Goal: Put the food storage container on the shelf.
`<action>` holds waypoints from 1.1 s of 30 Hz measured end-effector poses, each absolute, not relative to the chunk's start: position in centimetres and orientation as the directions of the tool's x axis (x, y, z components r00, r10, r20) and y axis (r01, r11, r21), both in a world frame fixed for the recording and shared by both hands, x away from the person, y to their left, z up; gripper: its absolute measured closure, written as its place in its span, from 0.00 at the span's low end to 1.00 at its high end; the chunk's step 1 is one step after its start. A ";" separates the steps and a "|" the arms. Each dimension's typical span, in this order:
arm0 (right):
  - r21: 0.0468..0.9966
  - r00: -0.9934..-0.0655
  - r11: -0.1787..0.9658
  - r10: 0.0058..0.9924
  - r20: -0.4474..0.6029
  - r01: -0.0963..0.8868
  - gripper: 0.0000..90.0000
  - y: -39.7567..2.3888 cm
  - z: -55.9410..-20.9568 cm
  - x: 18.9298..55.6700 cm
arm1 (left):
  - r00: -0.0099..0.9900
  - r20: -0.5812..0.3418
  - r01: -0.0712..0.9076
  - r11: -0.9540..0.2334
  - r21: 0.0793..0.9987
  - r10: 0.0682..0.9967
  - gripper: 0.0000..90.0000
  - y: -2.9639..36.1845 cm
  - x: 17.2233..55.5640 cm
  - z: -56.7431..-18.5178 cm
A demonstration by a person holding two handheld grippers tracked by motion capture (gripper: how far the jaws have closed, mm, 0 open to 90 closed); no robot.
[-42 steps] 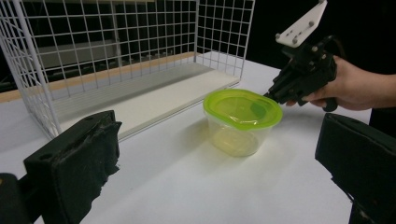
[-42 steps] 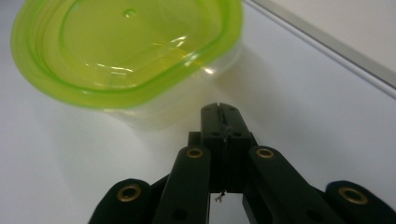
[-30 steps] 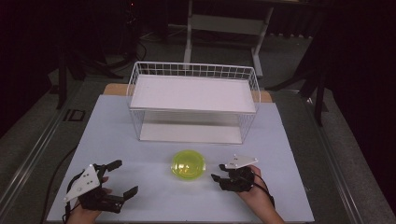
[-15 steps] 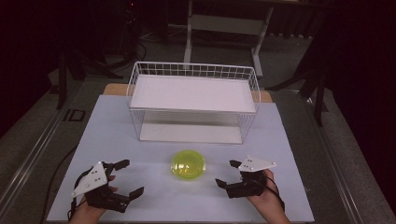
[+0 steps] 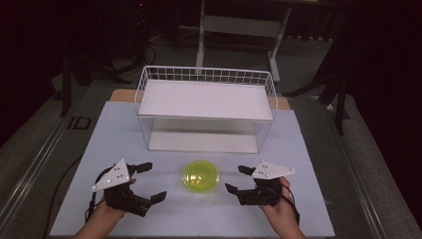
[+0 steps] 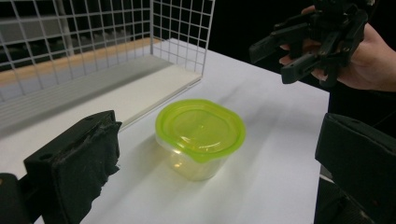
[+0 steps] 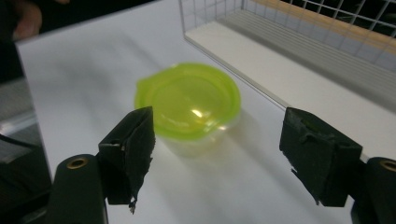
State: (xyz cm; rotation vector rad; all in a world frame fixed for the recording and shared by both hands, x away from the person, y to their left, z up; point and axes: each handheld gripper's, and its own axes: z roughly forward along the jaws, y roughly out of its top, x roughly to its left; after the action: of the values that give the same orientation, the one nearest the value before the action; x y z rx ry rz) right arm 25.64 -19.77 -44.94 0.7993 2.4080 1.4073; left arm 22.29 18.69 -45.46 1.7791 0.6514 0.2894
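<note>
A small clear tub with a lime-green lid (image 5: 200, 175) (image 6: 200, 135) (image 7: 190, 102) stands on the white table, in front of the wire rack. My left gripper (image 5: 150, 182) (image 6: 219, 163) rests to its left, jaws wide open and pointing at the tub, nothing between them. My right gripper (image 5: 237, 179) (image 7: 219, 154) sits to the tub's right, also open and empty, its jaws facing the tub. In the left gripper view the right gripper (image 6: 287, 51) shows beyond the tub, held by a hand.
A white wire rack (image 5: 206, 84) with a flat white shelf stands behind the tub, its base board (image 5: 203, 141) on the table. The white table top (image 5: 298, 149) has open room at both sides. Dark floor and stands lie beyond.
Both grippers have shifted slightly toward the tub and turned their open jaws at it. The tub has not moved.
</note>
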 end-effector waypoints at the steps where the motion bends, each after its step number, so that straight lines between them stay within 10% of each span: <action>1: 0.861 -0.814 0.384 0.578 0.058 0.334 0.29 -19.6 -44.9 25.8 | 0.815 -0.138 0.292 -0.193 0.937 0.562 0.01 18.3 22.5 -45.4; 23: 0.813 -0.764 0.308 0.601 0.237 0.494 0.16 -16.7 -46.9 29.7 | 0.723 -0.364 0.552 -0.174 0.815 0.587 0.04 13.7 28.1 -47.6; 33: 0.744 -0.691 0.249 0.623 0.367 0.620 0.47 -17.0 -48.4 30.6 | 0.627 -0.476 0.685 -0.145 0.714 0.617 0.20 13.5 29.1 -49.5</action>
State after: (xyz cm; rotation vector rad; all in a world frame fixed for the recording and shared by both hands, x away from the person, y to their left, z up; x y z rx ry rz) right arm 30.56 -16.98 -48.41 1.2338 2.4794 1.4757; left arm 29.08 13.52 -49.54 1.8342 1.0451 -0.0835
